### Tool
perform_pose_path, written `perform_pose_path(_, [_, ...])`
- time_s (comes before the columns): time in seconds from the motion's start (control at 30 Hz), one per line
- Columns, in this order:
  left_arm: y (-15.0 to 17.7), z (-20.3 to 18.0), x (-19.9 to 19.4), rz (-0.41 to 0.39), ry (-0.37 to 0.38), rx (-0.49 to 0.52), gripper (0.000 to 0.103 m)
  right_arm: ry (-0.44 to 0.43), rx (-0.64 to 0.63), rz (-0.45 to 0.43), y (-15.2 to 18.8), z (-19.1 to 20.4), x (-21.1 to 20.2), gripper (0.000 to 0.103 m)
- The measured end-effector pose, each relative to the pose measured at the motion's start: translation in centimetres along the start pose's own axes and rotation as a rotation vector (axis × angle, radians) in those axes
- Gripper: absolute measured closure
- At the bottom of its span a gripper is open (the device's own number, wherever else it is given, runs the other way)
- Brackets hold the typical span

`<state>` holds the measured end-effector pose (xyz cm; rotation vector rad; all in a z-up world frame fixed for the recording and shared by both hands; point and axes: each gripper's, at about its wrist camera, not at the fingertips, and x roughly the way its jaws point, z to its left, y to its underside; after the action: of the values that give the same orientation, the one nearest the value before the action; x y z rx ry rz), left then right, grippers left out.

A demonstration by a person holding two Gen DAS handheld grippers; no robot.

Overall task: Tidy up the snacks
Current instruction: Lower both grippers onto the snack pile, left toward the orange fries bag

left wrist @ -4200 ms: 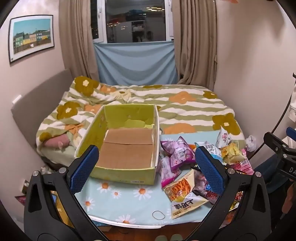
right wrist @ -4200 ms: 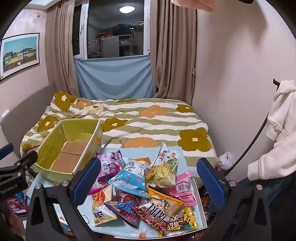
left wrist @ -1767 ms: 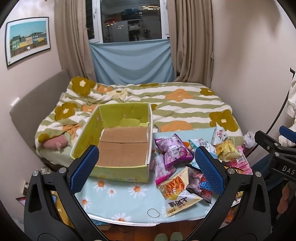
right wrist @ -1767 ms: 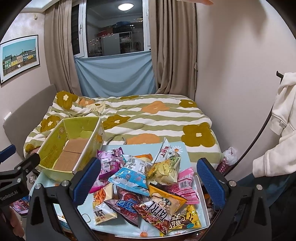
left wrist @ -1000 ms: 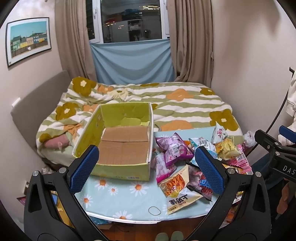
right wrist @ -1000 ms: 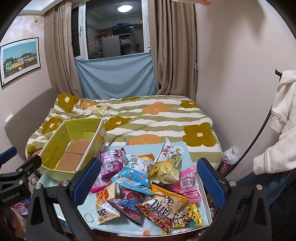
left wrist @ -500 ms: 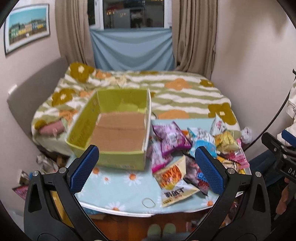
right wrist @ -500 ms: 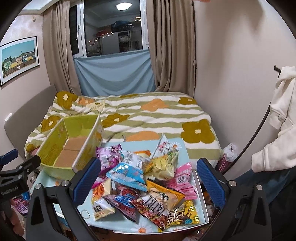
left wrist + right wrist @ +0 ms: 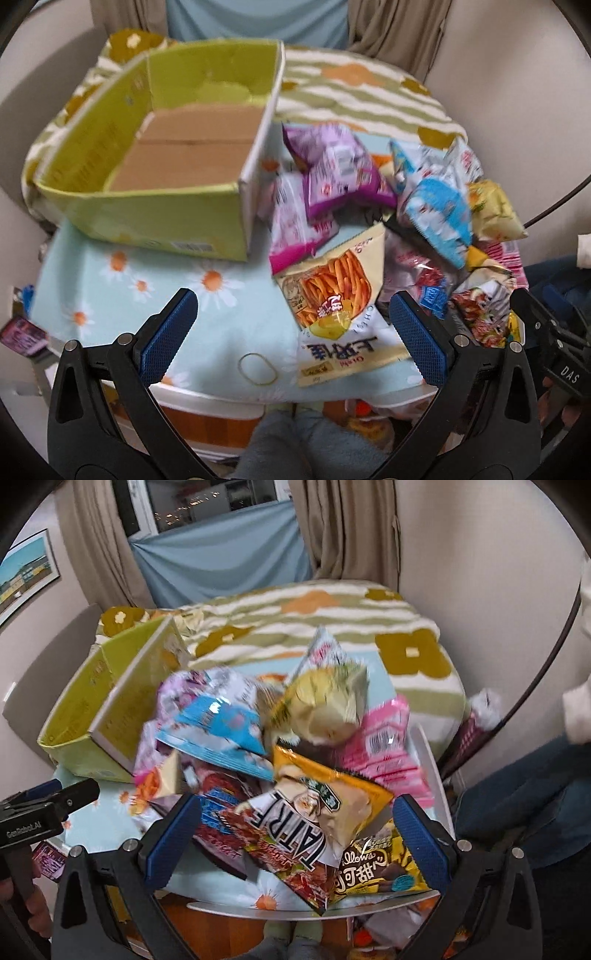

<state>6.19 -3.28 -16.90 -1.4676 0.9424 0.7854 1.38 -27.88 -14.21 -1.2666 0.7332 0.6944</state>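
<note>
An empty yellow-green cardboard box (image 9: 162, 218) stands on the left of a small table with a daisy-print cloth (image 9: 122, 280). To its right lies a heap of snack bags: a cream bag of orange sticks (image 9: 336, 291), purple bags (image 9: 332, 170), a light blue bag (image 9: 439, 206) and a yellow bag (image 9: 495, 210). My left gripper (image 9: 293, 336) is open, low over the table's front edge, with the orange-stick bag just inside its right finger. My right gripper (image 9: 297, 834) is open over the heap, above an orange and white bag (image 9: 321, 805). The box (image 9: 107, 709) shows at left there.
A rubber band (image 9: 257, 369) lies on the cloth near the front edge. A bed with a flowered striped blanket (image 9: 332, 616) lies behind the table. A person's feet (image 9: 295, 443) show below the table. A leg in jeans (image 9: 517, 790) is at the right. Small packets lie on the floor at left.
Both grippers have dropped and tilted down toward the table, so the box and snack heap now fill the views. Both stay open and hold nothing.
</note>
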Motion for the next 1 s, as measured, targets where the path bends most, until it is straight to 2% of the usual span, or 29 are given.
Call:
perform_pose_path(0.33, [0.1,0.2,6.8,0.145,0.119,-0.060,0.002,0.011,0.113,0.032,0.9,-1.6,2.6,0.000])
perform_pose_path(0.47, [0.7,-0.4,8.0,0.185,0.131,-0.047,0.003,0.010,0.126,0.055,1.1,-1.6,3.6,0.000])
perform_pose_path(0.73, [0.7,-0.3,8.3,0.210,0.147,-0.042,0.006,0.004,0.135,0.078,1.1,-1.2,4.6,0.000])
perform_pose_path(0.83, [1.2,0.5,9.0,0.232,0.174,-0.064,0.011,0.000,0.137,0.094,1.0,-1.0,5.3,0.000])
perform_pose_path(0.93, [2.4,1.0,10.3,0.275,0.176,-0.078,0.036,-0.011,0.155,0.107,1.1,-1.0,5.9,0.000])
perform_pose_path(1.0, [2.9,1.0,10.5,0.268,0.182,-0.070,0.038,-0.012,0.163,0.109,1.1,-1.1,6.2,0.000])
